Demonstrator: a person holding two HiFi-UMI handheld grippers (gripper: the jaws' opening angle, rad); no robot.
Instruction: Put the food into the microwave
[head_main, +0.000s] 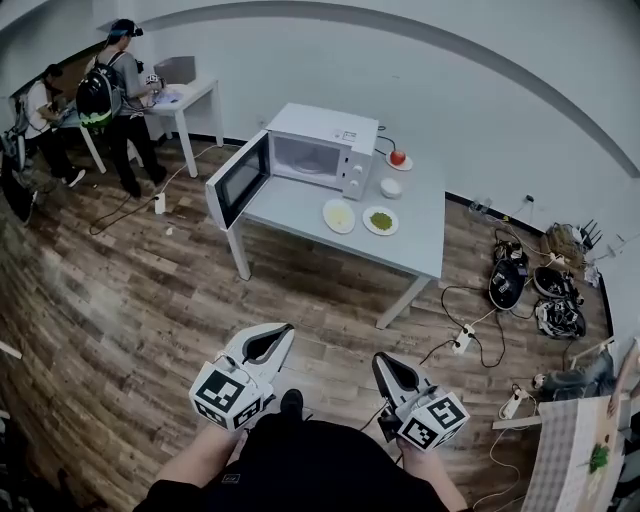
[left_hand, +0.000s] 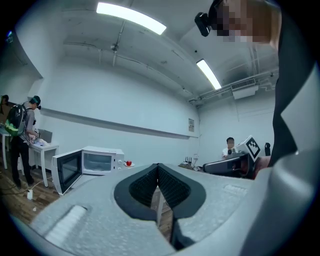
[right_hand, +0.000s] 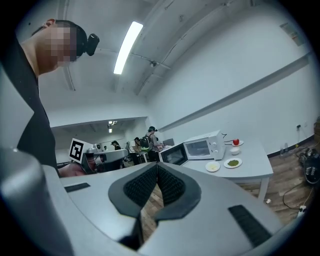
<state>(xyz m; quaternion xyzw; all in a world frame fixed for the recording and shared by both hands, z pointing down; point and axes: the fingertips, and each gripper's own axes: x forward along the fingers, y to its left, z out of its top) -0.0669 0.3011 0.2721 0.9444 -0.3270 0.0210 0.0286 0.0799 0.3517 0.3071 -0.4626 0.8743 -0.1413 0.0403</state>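
A white microwave stands on a grey table with its door swung open to the left. In front of it lie a plate of yellow food and a plate of green food, with a small white bowl and a red fruit on a saucer behind. My left gripper and right gripper are over the floor, well short of the table, both shut and empty. The left gripper view shows the microwave far off. The right gripper view shows both plates.
Cables and power strips lie on the wooden floor right of the table, with dark gear near the wall. Two people stand at a white table in the far left corner. A table leg faces me.
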